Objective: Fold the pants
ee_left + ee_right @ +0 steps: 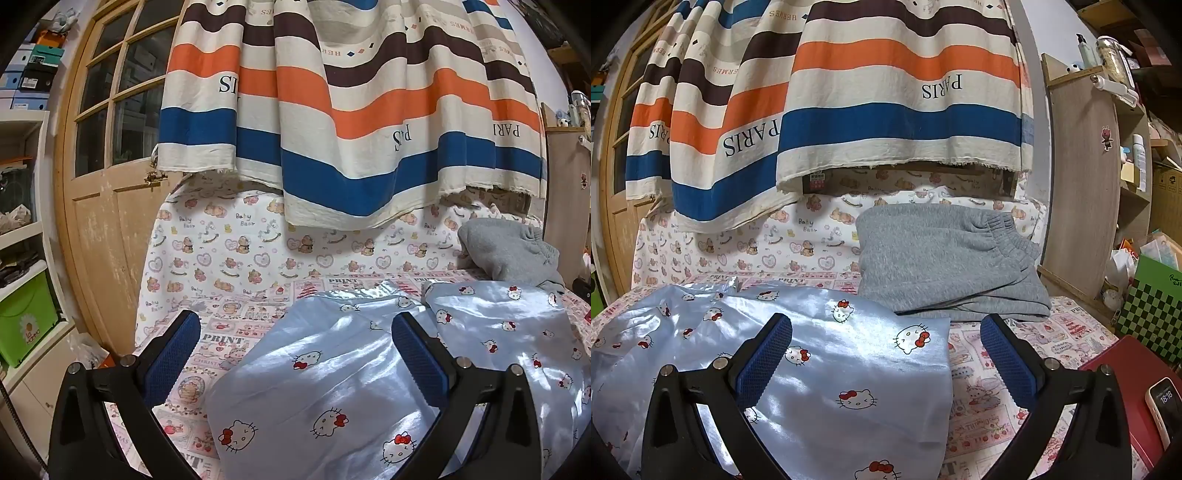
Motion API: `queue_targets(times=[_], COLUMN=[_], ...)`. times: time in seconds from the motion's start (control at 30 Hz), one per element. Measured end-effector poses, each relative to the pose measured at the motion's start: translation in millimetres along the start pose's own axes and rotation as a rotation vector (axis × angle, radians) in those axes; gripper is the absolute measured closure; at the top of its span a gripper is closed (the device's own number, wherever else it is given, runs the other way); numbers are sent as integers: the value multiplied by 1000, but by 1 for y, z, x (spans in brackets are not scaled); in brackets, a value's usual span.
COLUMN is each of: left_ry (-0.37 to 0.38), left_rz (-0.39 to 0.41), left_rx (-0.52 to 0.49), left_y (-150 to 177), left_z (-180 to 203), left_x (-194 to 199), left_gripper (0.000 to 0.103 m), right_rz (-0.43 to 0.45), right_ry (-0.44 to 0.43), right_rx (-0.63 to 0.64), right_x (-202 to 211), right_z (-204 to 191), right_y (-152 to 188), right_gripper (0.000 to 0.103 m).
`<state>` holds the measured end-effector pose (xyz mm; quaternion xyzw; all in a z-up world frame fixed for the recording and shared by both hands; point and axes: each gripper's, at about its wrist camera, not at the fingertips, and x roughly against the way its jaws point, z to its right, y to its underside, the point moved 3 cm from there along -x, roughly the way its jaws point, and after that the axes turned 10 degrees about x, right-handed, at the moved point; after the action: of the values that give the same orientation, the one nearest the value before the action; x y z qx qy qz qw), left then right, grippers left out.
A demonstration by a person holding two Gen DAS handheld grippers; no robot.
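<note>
Pants lie spread beneath both wide-open claws, left and right.

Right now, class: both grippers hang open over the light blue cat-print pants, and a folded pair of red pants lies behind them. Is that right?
Not quite. The folded pants behind are grey, not red, as the right wrist view shows. The rest holds: the left gripper and right gripper hang open over the light blue cat-print pants.
</note>
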<state>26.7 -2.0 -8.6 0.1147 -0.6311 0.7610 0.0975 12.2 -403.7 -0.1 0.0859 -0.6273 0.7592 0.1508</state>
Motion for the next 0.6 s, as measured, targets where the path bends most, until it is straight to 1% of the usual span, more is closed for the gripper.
queue_targets(times=[0.6], left_ry=[-6], left_rz=[-2], left_rx=[3], left_y=[2], left_z=[-1], left_x=[1], left_gripper=[0], right_rz=[5], right_ry=[-8], right_rx=[3], right_x=[1], right_z=[-1], right_y=[-1], right_gripper=[0])
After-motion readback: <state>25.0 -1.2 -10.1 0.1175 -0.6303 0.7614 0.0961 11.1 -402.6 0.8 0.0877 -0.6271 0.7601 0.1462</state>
